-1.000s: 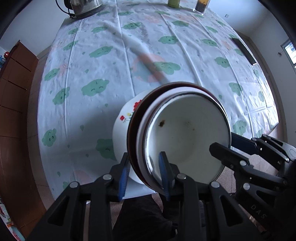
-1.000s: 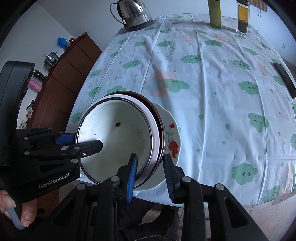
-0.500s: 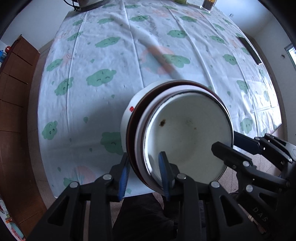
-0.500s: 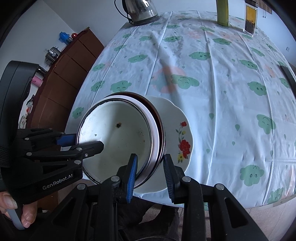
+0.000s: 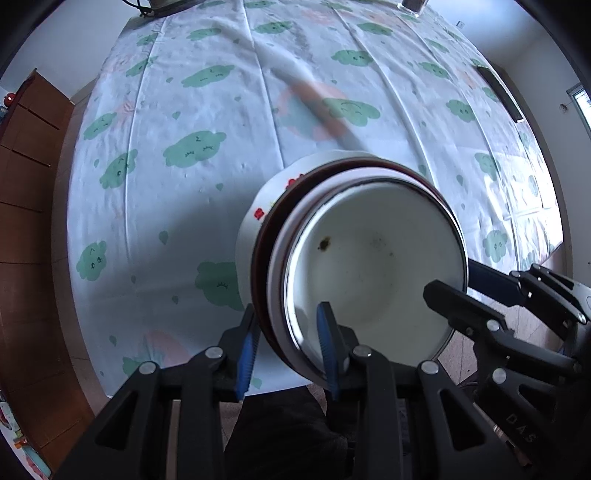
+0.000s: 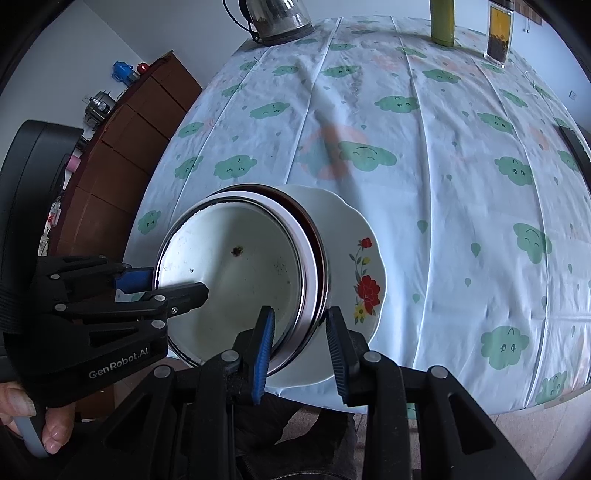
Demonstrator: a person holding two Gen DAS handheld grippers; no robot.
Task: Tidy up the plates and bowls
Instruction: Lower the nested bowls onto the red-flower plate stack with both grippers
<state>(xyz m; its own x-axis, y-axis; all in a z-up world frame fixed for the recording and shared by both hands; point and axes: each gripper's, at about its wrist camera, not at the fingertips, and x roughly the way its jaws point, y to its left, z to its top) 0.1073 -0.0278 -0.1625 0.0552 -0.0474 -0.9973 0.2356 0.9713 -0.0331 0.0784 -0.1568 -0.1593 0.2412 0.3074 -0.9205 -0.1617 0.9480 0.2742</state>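
A stack of nested bowls hangs at the table's near edge: a white enamel bowl (image 5: 373, 266) (image 6: 236, 280) inside a white bowl, inside a dark brown bowl (image 5: 260, 266) (image 6: 323, 266). Under them lies a white flowered plate (image 6: 364, 266) (image 5: 247, 236); whether the bowls touch it I cannot tell. My left gripper (image 5: 288, 347) (image 6: 162, 284) is shut on the stacked rims at the left side. My right gripper (image 6: 300, 343) (image 5: 461, 295) is shut on the rims at the right side. One finger of each sits inside the enamel bowl.
A cloud-print tablecloth (image 6: 424, 155) covers the table. At its far end stand a kettle (image 6: 277, 14), a green bottle (image 6: 443, 22) and a clear jar (image 6: 498, 33). A dark flat device (image 5: 498, 96) lies at the right edge. A brown cabinet (image 6: 122, 155) stands to the left.
The bowl stack has shifted a little to the left over the plate: more of the plate shows at its right, less at its left. Both grips are unchanged.
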